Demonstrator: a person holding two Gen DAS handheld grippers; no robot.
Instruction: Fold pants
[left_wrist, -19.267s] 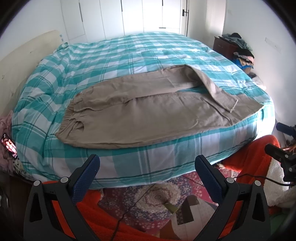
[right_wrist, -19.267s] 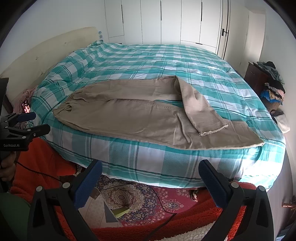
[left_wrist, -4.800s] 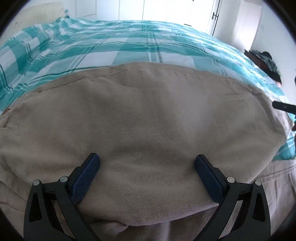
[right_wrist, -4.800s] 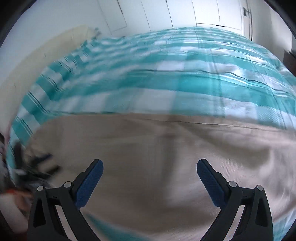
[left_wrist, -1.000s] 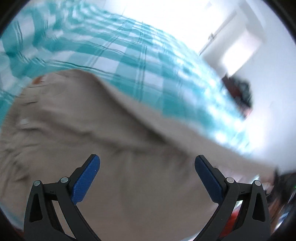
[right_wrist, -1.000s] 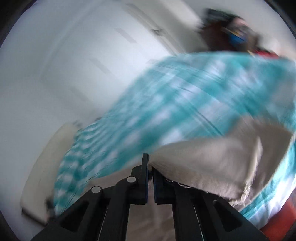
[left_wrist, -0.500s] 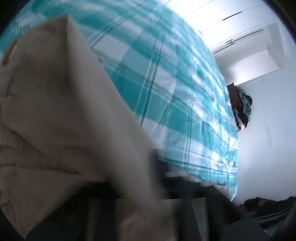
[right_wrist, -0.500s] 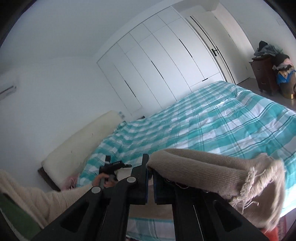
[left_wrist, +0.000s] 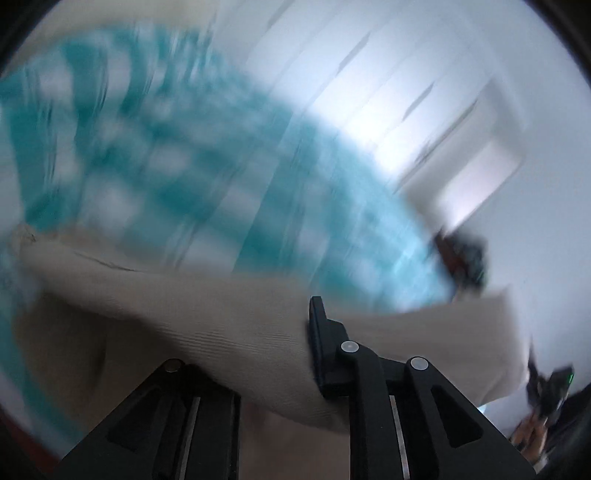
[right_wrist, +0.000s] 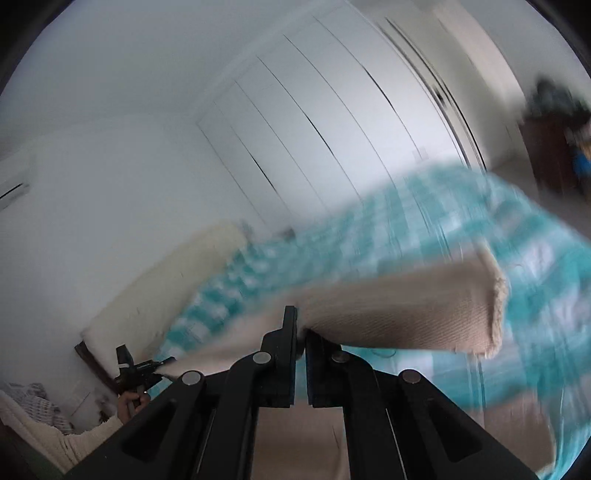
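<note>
One pair of beige cotton pants (right_wrist: 399, 314) hangs lifted above the one bed with the teal and white checked cover (right_wrist: 517, 236), stretched between two black grippers. The right gripper (right_wrist: 301, 332) has its jaws pressed together on the fabric near a frayed leg hem (right_wrist: 496, 314). The left gripper (left_wrist: 295, 339) pinches the cloth too; its jaws have just been opening a little, with the fabric still between them and draped over one finger. Behind stands one white wardrobe with several doors (right_wrist: 317, 122). Both views are blurred.
</note>
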